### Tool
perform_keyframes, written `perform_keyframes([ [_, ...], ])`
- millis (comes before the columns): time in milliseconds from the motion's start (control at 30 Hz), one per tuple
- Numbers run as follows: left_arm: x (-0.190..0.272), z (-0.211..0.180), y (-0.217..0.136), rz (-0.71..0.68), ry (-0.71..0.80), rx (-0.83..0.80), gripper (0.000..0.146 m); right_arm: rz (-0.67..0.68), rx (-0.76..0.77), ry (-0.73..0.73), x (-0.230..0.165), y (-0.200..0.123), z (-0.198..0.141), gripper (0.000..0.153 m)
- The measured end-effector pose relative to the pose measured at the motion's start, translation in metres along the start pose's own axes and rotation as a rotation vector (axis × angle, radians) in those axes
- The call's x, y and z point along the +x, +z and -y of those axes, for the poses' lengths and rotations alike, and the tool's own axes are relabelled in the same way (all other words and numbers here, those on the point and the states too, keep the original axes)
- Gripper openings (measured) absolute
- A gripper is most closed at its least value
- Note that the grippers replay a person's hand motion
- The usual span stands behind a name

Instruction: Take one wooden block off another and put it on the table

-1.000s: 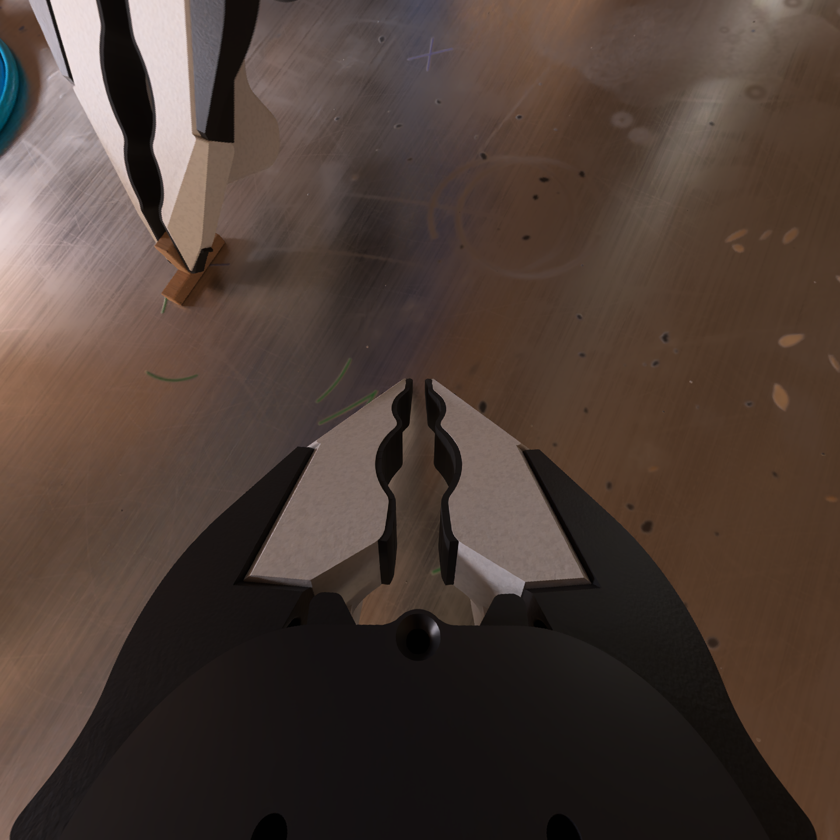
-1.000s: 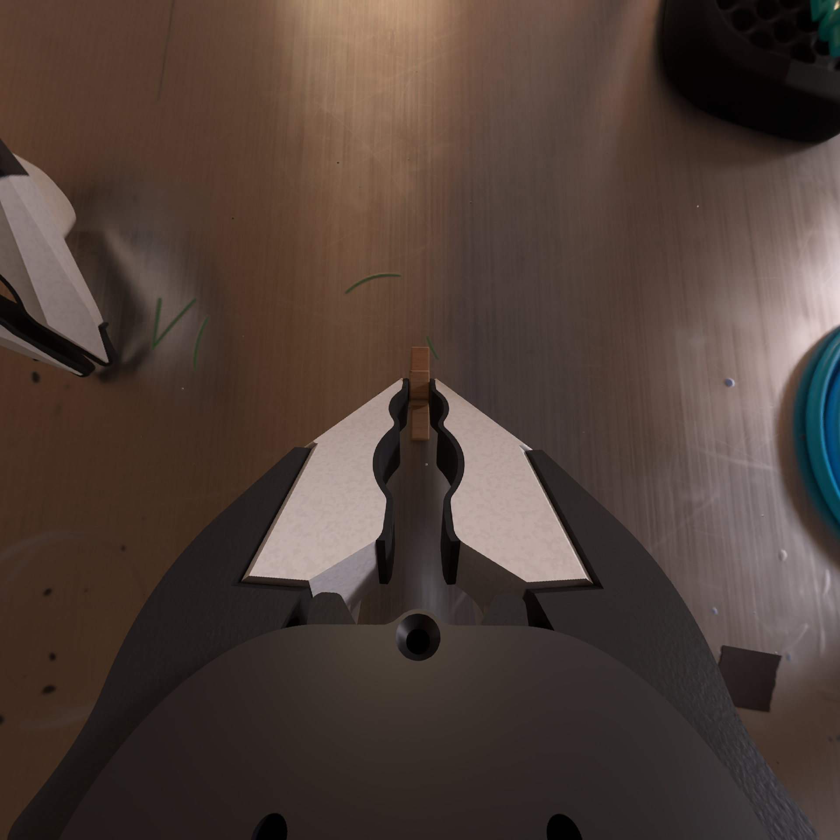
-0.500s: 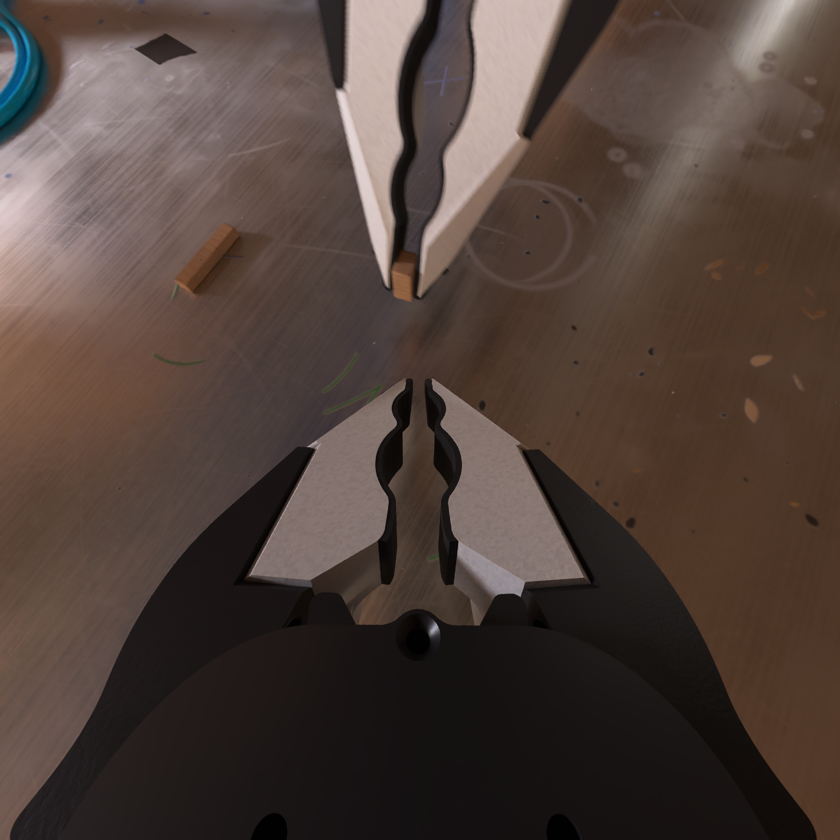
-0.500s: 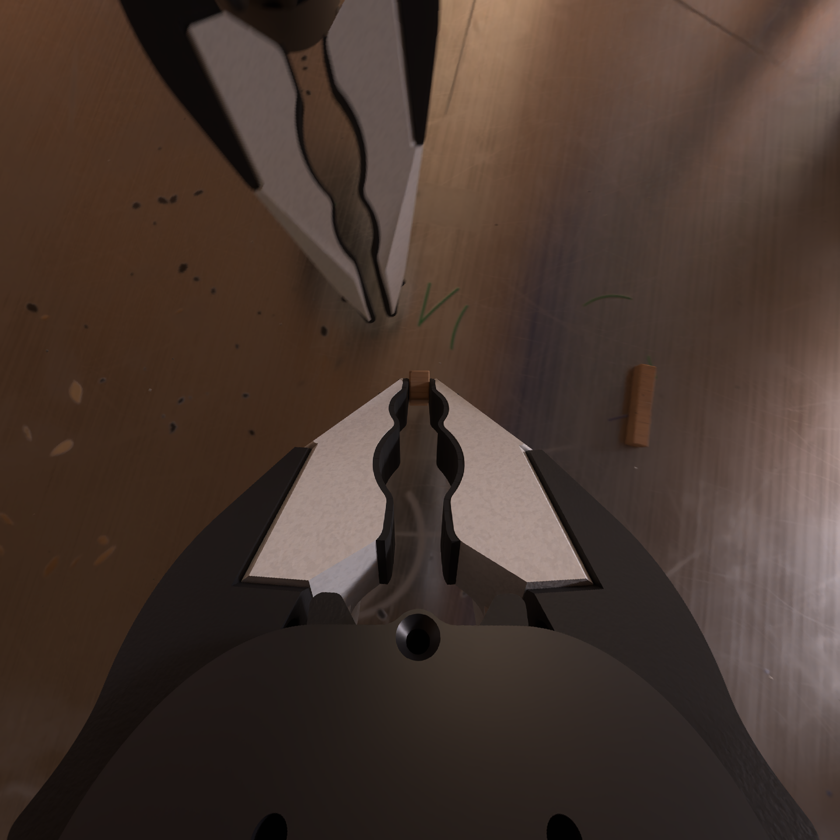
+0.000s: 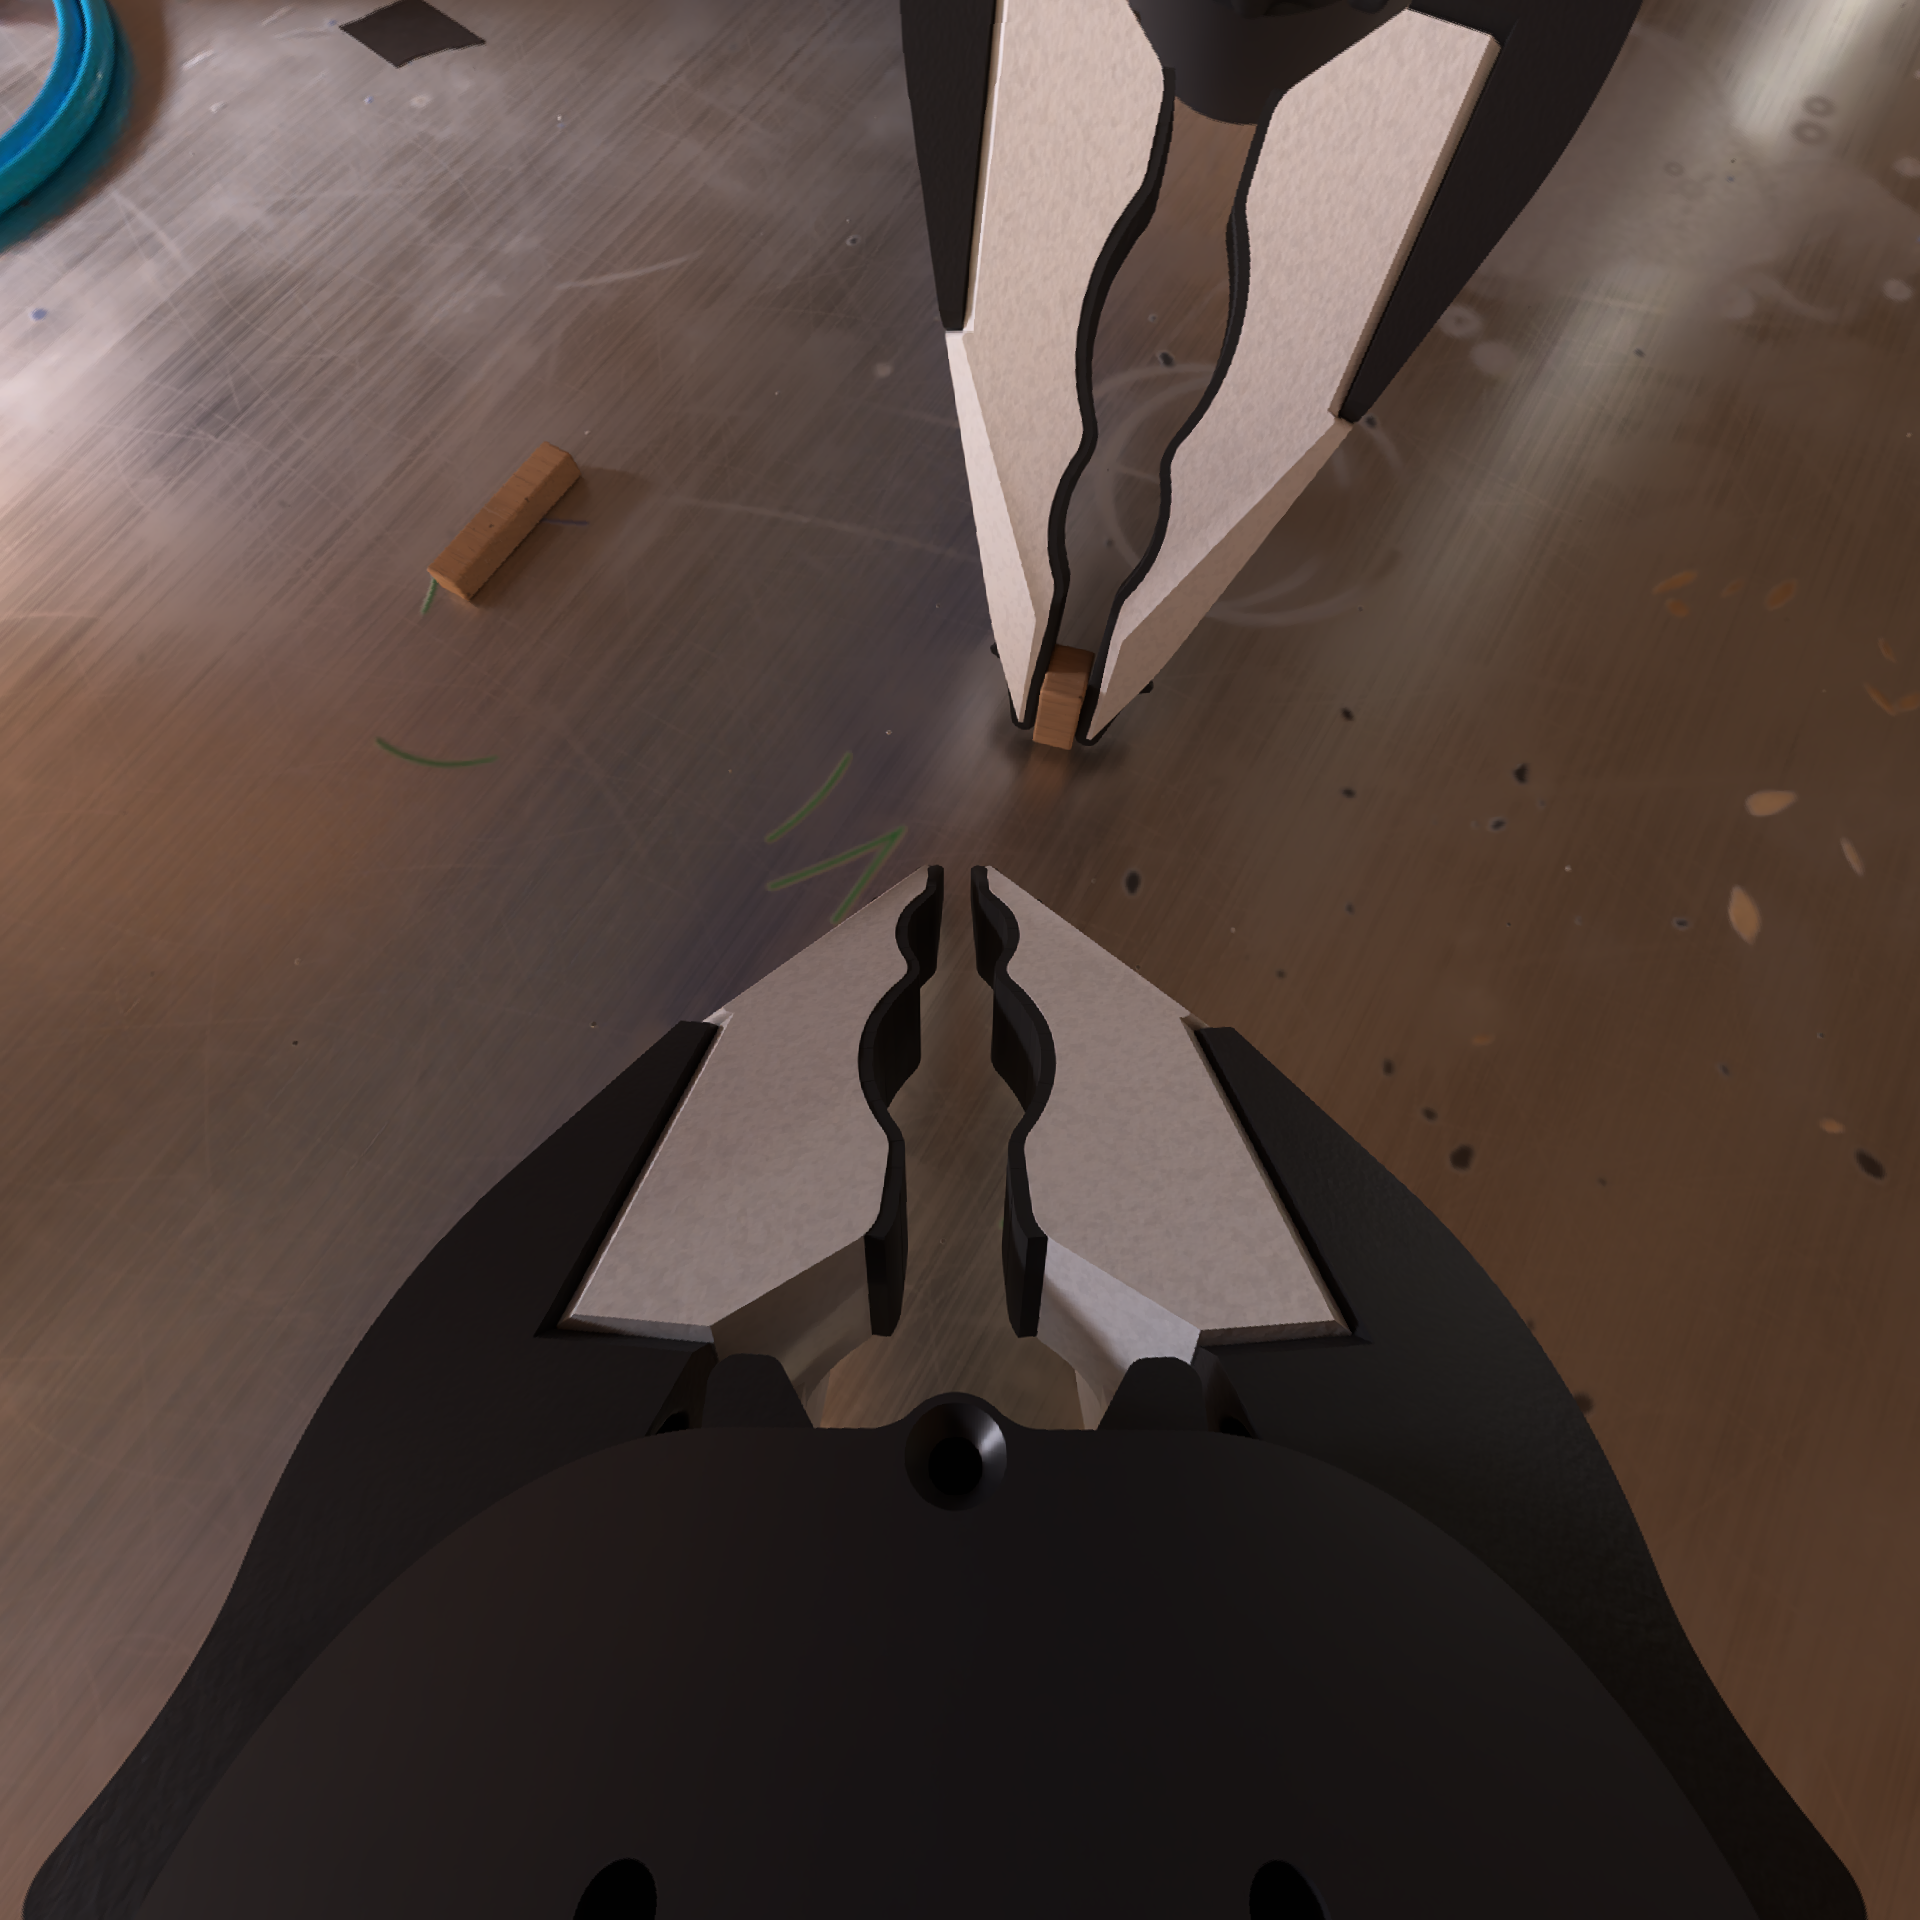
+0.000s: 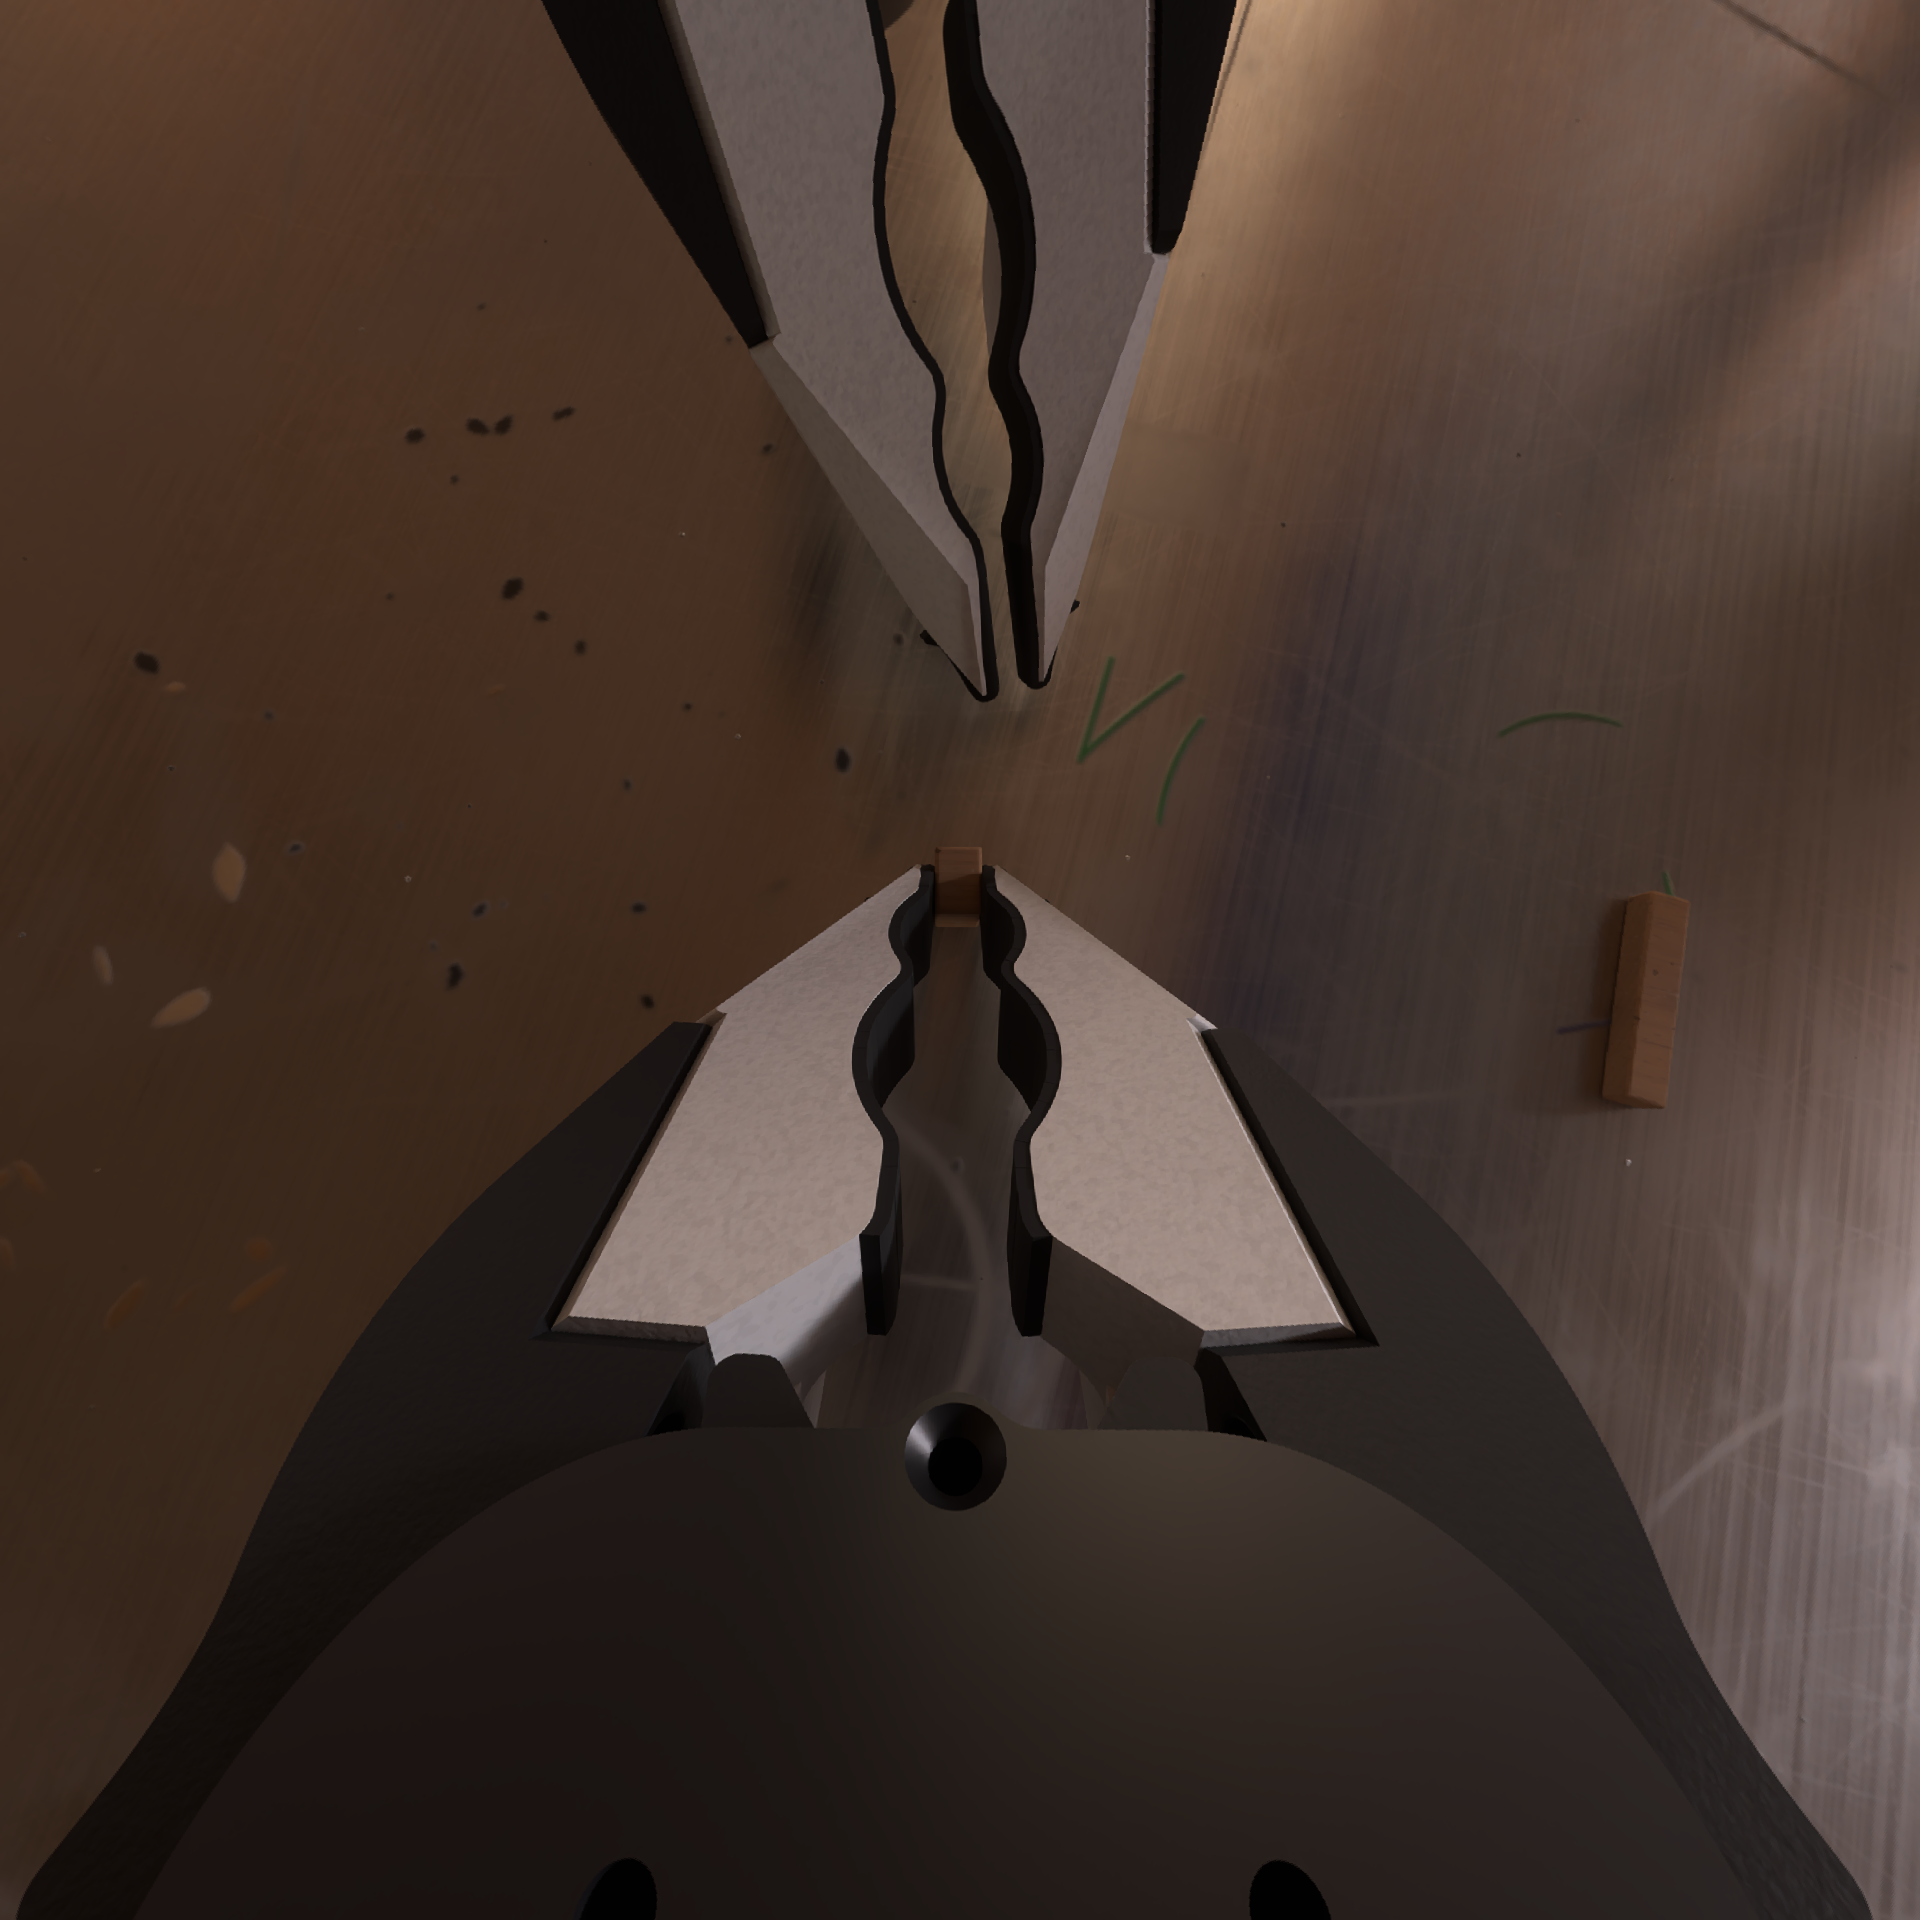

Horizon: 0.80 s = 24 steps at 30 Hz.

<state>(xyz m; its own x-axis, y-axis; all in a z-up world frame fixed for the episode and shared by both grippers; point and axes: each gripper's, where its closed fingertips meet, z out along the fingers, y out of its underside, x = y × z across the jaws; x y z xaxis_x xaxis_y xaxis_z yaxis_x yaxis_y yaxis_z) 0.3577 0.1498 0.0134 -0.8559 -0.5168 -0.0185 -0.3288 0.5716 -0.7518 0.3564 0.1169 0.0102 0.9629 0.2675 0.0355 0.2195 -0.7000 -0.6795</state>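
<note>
Left gripper point(image 5: 956, 883): fingertips almost together, a thin slit between, nothing held, low over the table point(image 5: 312, 1039). Just beyond those tips, green scratch marks point(image 5: 831, 831) on the metal. Next beyond the left gripper, tip to tip with it, the right gripper point(image 5: 1062, 717), clamped on a small wooden block point(image 5: 1060, 698), end face showing between the tips. Block's lower end at the table surface or barely above; contact cannot be told. Farther off and to the left of the held block, well apart, the second wooden block point(image 5: 504, 520), flat on the table, lying at a slant. Beyond that, a black square patch point(image 5: 410, 26) and a blue ring point(image 5: 62, 114) at the far left edge.

In the right wrist view: right gripper point(image 6: 958, 883) closed on the small wooden block point(image 6: 958, 860), second wooden block point(image 6: 1647, 997) off to its right, left gripper point(image 6: 1006, 681) ahead.
</note>
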Motion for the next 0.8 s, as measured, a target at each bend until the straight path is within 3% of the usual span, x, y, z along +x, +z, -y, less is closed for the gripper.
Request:
perform_keyframes([
  [800,0.0003,-0.0029,0.0029,0.012,0.011,-0.024,0.005,0.023,0.110,-0.022,0.0011,0.0061,0.0066,0.008],
])
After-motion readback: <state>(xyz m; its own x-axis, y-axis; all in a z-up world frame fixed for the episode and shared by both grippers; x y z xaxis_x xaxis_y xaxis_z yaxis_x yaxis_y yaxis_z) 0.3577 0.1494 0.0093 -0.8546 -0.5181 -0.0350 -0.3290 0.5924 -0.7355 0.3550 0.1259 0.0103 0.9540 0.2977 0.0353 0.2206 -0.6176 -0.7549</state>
